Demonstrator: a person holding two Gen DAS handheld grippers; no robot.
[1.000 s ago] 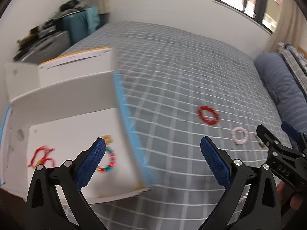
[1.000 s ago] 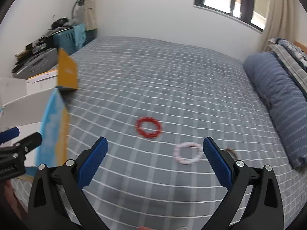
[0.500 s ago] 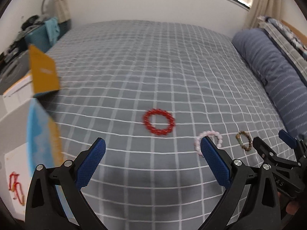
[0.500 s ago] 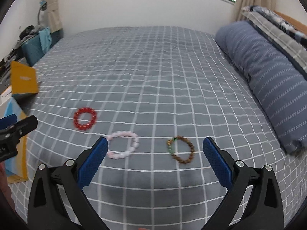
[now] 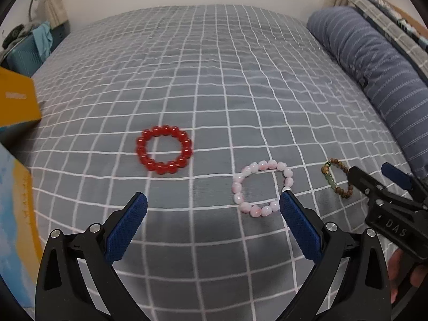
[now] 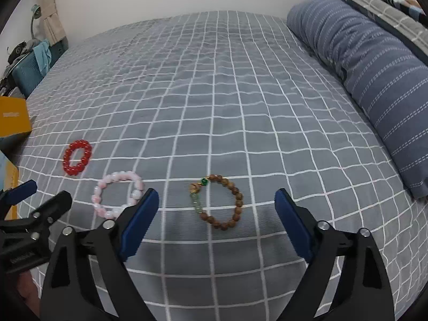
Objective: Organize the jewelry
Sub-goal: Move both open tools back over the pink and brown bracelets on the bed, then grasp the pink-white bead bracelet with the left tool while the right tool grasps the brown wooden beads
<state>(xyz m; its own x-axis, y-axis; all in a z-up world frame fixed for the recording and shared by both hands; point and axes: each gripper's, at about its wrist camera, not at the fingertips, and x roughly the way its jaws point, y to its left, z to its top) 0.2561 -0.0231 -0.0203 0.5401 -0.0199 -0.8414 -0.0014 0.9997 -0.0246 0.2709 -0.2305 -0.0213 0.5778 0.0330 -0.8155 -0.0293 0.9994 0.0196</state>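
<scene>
Claws first: the right claw [image 6: 216,200] hangs above the bed with its jaws closing, yet nothing is between the blue pads; the brown bracelet [image 6: 218,202] lies flat on the cover just beyond and between the two fingers. The left claw [image 5: 212,206] stands wide and empty, with the pink bracelet [image 5: 262,188] close against its right pad and the red bracelet [image 5: 163,149] lying farther out, a little left of centre.

Risks, as I judge them: the bed [image 6: 214,93] is soft, so a pad pressed down beside a strand may sink into the cover, tilt the beads and let them roll off the tip. If the right jaws narrow too far before reaching the brown ring, they may land inside its loop or push it along instead of catching one side. The two claws are near each other, and the pink ring sits between them, so either one could nudge it or knock into the other.

All three bracelets are closed loops of round beads, lying flat and well apart from one another in a loose row. The red one is glossy and evenly beaded; the pink one is pale, with a slightly lopsided outline; the brown one carries wooden-looking beads, a bright green bead and a pale green piece on one side. A yellow and blue box [image 5: 16,101] shows at the left edge.
</scene>
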